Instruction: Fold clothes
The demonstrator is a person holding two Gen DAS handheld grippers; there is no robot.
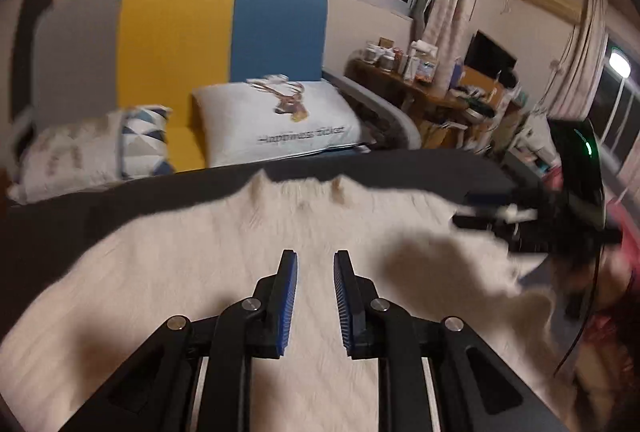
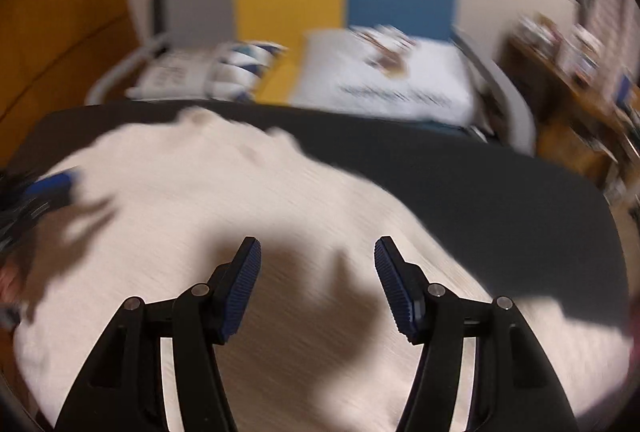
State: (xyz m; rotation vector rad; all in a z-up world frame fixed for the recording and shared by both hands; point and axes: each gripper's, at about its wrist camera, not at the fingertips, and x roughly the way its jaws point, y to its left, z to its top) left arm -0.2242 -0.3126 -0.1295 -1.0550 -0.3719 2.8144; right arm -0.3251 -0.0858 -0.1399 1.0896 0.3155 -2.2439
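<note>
A cream garment (image 1: pixel 224 244) lies spread flat on a dark grey table (image 1: pixel 72 212), with its far edge toward the sofa. My left gripper (image 1: pixel 315 254) hovers over the middle of the cloth, its blue pads a narrow gap apart with nothing between them. In the right wrist view the same garment (image 2: pixel 248 192) fills the near part of the table (image 2: pixel 500 200). My right gripper (image 2: pixel 317 242) stands wide open above it, holding nothing. Each gripper shows blurred in the other view: the right gripper (image 1: pixel 496 210) at the cloth's right edge, the left gripper (image 2: pixel 48 192) at its left edge.
Behind the table stands a sofa with a yellow and blue back (image 1: pixel 224 32), a white deer pillow (image 1: pixel 276 116) and a patterned cushion (image 1: pixel 140 136). A cluttered wooden side table (image 1: pixel 420 80) stands at the right, under a window with curtains. A red sleeve (image 1: pixel 624 252) shows at the right.
</note>
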